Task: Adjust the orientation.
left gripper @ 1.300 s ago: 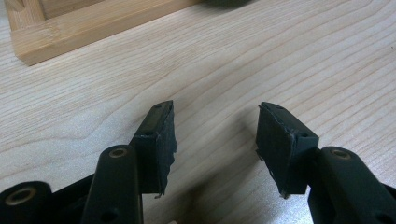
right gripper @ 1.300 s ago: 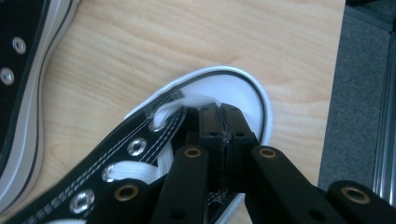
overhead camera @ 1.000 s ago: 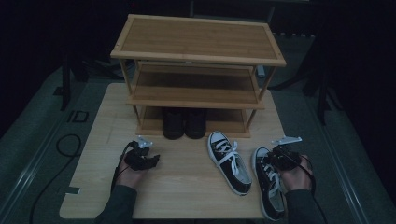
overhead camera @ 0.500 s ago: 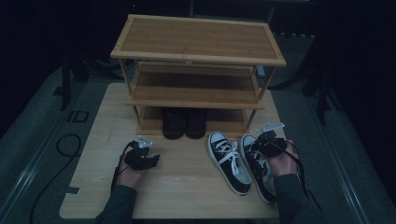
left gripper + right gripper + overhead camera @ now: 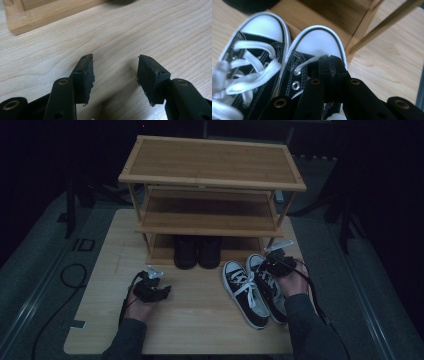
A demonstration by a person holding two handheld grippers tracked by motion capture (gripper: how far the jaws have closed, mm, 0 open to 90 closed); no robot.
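your right claw [image 5: 331, 75] pinches the right sneaker [image 5: 312, 50] beside its twin [image 5: 254, 60]; your left claw [image 5: 115, 75] gapes wide over the counter [image 5: 125, 30].

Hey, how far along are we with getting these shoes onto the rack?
Done: a dark pair sits on the bottom shelf of the rack. In hand: the right gripper, jaws shut, holds the right sneaker beside the left sneaker on the table, toes toward the rack. Left: both sneakers probably still need shelving; the left gripper waits open.
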